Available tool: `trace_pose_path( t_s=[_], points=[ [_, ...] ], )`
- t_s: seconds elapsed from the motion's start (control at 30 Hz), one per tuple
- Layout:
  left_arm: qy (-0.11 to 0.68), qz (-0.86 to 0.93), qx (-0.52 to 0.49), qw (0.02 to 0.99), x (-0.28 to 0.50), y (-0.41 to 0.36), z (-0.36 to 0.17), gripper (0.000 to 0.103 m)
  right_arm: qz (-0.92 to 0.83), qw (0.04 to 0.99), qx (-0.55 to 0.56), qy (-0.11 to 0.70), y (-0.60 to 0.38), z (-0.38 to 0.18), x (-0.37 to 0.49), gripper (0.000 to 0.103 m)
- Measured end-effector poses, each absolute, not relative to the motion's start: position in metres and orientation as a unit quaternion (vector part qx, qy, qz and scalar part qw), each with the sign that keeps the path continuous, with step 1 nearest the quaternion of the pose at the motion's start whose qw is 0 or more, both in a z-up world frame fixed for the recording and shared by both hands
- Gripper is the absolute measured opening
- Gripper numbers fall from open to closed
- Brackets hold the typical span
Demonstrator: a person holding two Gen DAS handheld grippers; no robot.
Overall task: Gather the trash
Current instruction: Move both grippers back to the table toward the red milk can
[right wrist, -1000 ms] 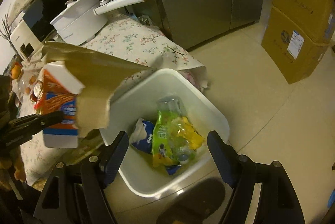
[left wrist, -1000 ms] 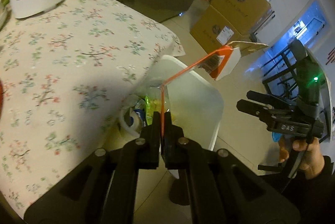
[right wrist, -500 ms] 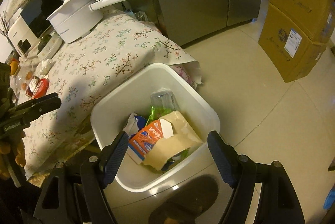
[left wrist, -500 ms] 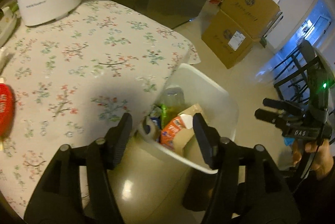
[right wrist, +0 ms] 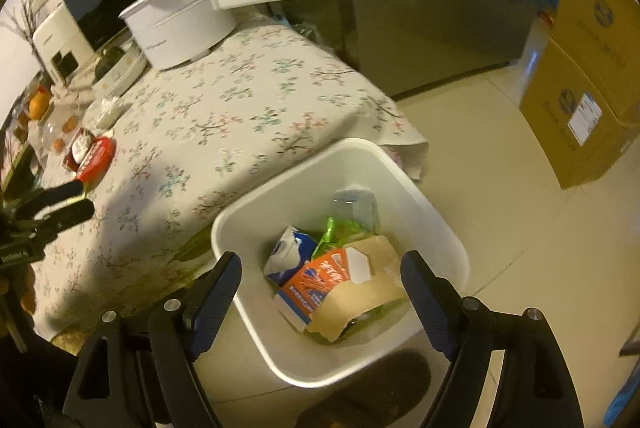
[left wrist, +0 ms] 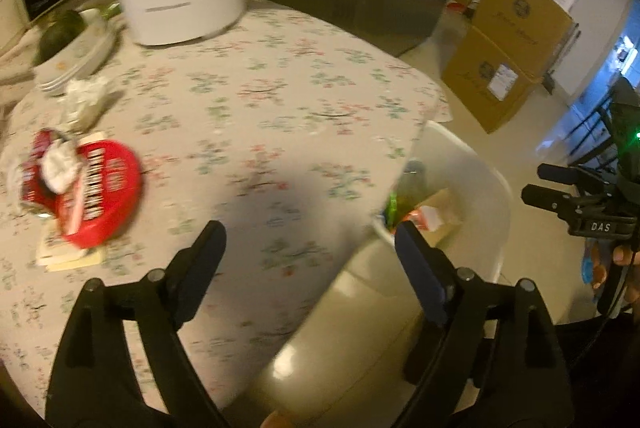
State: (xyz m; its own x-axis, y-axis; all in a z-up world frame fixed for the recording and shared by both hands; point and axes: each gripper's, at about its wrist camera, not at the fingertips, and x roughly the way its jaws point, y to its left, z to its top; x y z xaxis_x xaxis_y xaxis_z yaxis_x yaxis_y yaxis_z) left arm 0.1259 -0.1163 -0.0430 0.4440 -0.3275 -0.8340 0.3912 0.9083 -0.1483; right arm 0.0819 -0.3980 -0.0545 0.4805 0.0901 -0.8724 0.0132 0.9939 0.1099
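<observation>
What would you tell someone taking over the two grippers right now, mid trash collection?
Left hand-held gripper: open and empty, jaws just opened, over the table edge.
Right hand-held gripper: open and empty, above the white bin.
Done: the orange carton with its brown paper lies in the bin on a blue-white carton and green wrapper.
Left: the red crumpled packaging and the white crumpled paper sit on the floral tablecloth.

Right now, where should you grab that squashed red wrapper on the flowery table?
Take the crumpled red wrapper by its raised, bunched end, where white paper pokes up. Come from above with the left gripper, its fingers wide open. The rest seems to lie too flat on the floral tablecloth to pinch.
</observation>
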Motion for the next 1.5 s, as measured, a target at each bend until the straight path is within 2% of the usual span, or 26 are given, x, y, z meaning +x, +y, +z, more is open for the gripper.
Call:
trace_pose_path(
  t_s=[0.23, 0.5, 0.73, 1.0, 1.03, 1.17, 1.37, 1.5],
  points=[
    [0.483, -0.163, 0.036, 0.86, 0.132, -0.06, -0.041, 0.091, 0.056, 0.853, 0.011, 0.519, -0.345, -0.056, 0.105, 0.084],
    [0.476, -0.102, 0.01, 0.874, 0.142, 0.002, -0.038, 0.101, 0.083, 0.851, 0.003, 0.519, -0.284, -0.051, 0.133, 0.084],
    [0.484, -0.046, -0.004, 0.874, 0.16, 0.054, -0.04, 0.101, 0.112, 0.848, -0.02, 0.518, -0.226, -0.054, 0.15, 0.084],
    [0.503, -0.027, -0.064, 0.862, 0.191, 0.108, -0.051, 0.101, 0.138, 0.84, -0.035, 0.524, -0.187, -0.062, 0.161, 0.084],
    [0.501, -0.025, -0.079, 0.862, 0.196, 0.115, -0.053, 0.101, 0.139, 0.839, -0.034, 0.526, -0.184, -0.063, 0.163, 0.084],
    [0.502, -0.034, -0.107, 0.858, 0.209, 0.125, -0.06, 0.077, 0.139, 0.838, -0.035, 0.527, -0.178, -0.065, 0.17, 0.084],
    [0.503, -0.05, -0.091, 0.858, 0.233, 0.116, -0.07, 0.075, 0.133, 0.837, -0.034, 0.53, -0.176, -0.069, 0.183, 0.084],
    [0.519, -0.049, -0.069, 0.851, 0.248, 0.111, -0.081, 0.062, 0.129, 0.838, -0.026, 0.529, -0.177, -0.069, 0.19, 0.084]
  ],
)
